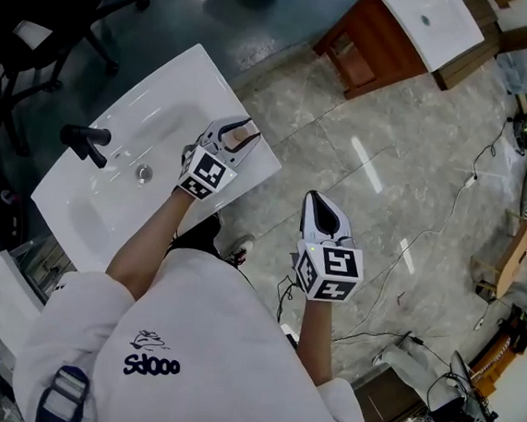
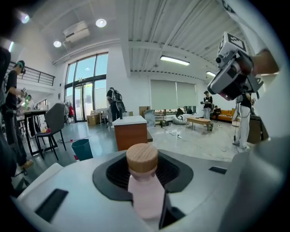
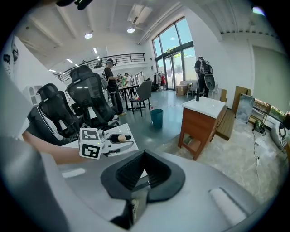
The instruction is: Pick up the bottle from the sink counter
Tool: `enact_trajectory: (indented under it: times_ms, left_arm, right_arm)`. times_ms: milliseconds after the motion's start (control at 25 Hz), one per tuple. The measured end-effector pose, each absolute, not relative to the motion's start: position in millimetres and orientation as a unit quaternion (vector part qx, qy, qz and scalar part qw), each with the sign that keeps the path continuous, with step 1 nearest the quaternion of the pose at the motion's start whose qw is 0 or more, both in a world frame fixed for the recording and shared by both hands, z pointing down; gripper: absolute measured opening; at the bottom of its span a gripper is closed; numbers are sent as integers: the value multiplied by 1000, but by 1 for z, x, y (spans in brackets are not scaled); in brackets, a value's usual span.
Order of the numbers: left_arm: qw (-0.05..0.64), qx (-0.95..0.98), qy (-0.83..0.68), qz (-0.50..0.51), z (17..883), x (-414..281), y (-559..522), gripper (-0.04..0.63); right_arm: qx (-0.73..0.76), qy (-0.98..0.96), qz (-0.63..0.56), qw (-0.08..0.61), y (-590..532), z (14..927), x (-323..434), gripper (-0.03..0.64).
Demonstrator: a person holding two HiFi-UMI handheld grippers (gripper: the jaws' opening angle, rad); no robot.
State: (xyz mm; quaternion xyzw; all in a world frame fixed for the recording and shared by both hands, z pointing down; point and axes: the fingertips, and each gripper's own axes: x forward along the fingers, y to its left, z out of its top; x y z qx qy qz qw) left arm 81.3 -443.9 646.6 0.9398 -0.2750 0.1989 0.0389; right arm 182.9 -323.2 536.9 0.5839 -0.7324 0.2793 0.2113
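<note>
White sink counter (image 1: 211, 80), left gripper (image 1: 245, 134) is clamping a pink wooden-capped bottle (image 2: 144, 181) at its edge, right gripper (image 1: 315, 201) is hanging apart, jaws together, holding nothing.

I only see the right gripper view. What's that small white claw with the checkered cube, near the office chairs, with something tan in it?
Observer: That's the left gripper. Its own view shows a pink bottle with a wooden cap, jaws closed on it.
Operator: Where is it?
Observer: Head view: over the white sink counter, across the basin from the black faucet.
Operator: And my claw?
Observer: The right gripper hangs off the counter, over the floor tiles.
</note>
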Motion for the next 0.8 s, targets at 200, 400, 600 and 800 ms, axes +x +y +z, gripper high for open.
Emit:
enact_trajectory:
  times_ms: [200, 400, 600, 800]
  left_arm:
    - [29, 938, -281, 199, 645, 81, -444, 120]
    - [39, 936, -289, 197, 645, 80, -441, 114]
    - [59, 934, -296, 192, 646, 71, -440, 109]
    - [70, 930, -311, 183, 639, 60, -436, 107]
  right_arm:
    - [581, -735, 279, 213, -321, 536, 179, 11]
    - [584, -735, 272, 212, -315, 529, 182, 11]
    - [591, -734, 264, 206, -309, 523, 182, 11]
    - [591, -738, 260, 196, -302, 518, 179, 11]
